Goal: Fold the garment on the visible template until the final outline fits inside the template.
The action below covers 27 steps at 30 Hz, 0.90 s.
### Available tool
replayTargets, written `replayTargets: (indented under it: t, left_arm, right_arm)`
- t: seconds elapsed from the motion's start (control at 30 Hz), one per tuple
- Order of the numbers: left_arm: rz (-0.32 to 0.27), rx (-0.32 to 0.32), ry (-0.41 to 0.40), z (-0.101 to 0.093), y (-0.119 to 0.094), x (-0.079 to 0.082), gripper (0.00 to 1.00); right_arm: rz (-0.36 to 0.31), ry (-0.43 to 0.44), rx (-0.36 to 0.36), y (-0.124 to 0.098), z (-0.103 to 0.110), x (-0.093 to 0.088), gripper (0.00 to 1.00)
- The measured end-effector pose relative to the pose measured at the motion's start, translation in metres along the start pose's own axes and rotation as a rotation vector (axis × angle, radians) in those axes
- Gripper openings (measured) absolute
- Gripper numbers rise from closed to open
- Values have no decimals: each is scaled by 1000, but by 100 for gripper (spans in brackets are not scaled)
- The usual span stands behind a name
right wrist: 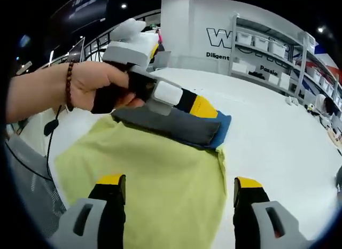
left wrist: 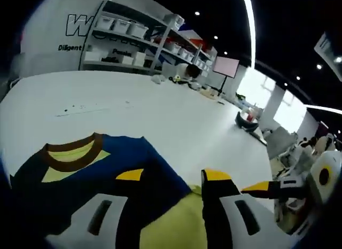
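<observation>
Both my grippers spread | left (right wrist: 206, 107) over folded garment (right wrist: 176, 126) | right (right wrist: 179, 193) above yellow template (right wrist: 160, 179) | white table (right wrist: 278, 131)

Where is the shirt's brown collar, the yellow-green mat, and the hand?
brown collar (left wrist: 72, 159), left gripper view, on the collar's front band.
yellow-green mat (right wrist: 160, 179), right gripper view, on its middle.
hand (right wrist: 99, 87), right gripper view, on its back.

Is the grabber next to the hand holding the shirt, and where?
Cannot tell for sure. The left gripper lies on the folded shirt's upper edge, but its jaw tips are hidden. The right gripper is open, holding nothing.
</observation>
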<state>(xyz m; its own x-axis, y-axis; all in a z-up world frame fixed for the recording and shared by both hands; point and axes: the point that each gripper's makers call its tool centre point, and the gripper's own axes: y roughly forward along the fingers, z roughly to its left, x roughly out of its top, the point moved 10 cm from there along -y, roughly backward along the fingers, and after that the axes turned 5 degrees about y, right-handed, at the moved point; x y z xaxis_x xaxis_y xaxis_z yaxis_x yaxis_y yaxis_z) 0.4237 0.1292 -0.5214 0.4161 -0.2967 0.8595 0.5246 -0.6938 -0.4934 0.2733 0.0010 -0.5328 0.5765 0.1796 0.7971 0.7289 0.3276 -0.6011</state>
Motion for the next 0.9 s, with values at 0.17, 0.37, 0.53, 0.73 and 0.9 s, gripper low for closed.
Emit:
replayTargets:
  t: [0.17, 0.37, 0.53, 0.73, 0.9]
  left_arm:
    - [-35, 6, -36, 6, -20, -3, 46]
    - [-50, 39, 18, 17, -52, -10, 52]
    - [-68, 63, 6, 27, -84, -22, 57]
    - [-71, 52, -128, 34, -112, -42, 63]
    - [-57, 78, -161, 36, -134, -56, 67]
  right_arm:
    - [3, -61, -16, -1, 3, 1, 82]
    - [-2, -59, -8, -2, 4, 5, 80]
    - [-32, -79, -9, -7, 3, 13, 77]
    - [-47, -87, 7, -10, 0, 18, 78]
    - [-98, -49, 43, -15, 1, 20, 78]
